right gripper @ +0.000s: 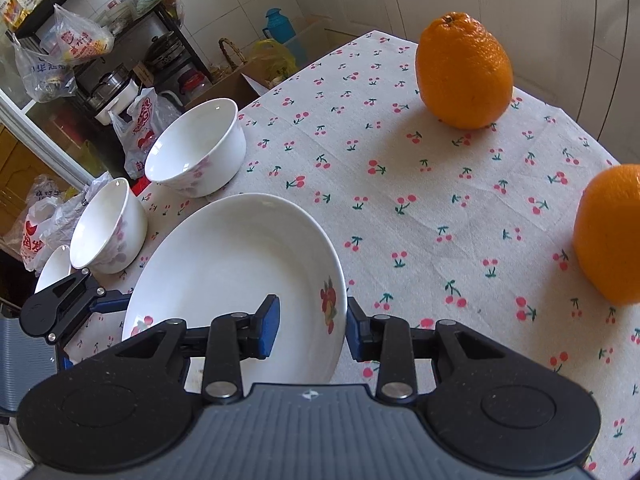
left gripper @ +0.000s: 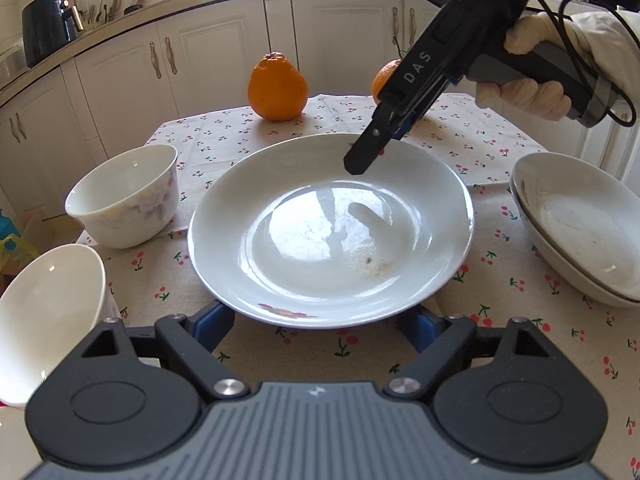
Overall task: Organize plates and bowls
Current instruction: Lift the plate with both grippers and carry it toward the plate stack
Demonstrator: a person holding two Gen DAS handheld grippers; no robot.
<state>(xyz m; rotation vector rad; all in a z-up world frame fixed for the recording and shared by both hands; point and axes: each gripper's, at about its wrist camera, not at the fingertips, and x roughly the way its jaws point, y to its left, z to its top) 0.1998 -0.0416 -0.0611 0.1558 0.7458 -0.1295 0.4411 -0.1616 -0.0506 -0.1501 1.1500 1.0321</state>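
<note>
right gripper (right gripper: 307, 330) straddling rim of white deep plate (right gripper: 224, 264), blue pads either side, not clearly pinching; two floral bowls (right gripper: 196, 148) (right gripper: 108, 226) left of it; left gripper (right gripper: 68, 308) at plate's far edge; two oranges (right gripper: 464, 70) (right gripper: 610, 236) on cherry tablecloth (right gripper: 400, 184)

A home kitchen. White panelled cabinets (left gripper: 224, 56) and a black air fryer (left gripper: 42, 26) stand beyond the hand-held gripper (left gripper: 320, 320). A cherry-print cloth covers the desk (right gripper: 400, 184).

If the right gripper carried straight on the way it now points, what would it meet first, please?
Most likely the rim of the large white plate: the right gripper straddles it, one blue pad inside and one outside. Neither pad seems to touch it, though depth is unclear.
</note>
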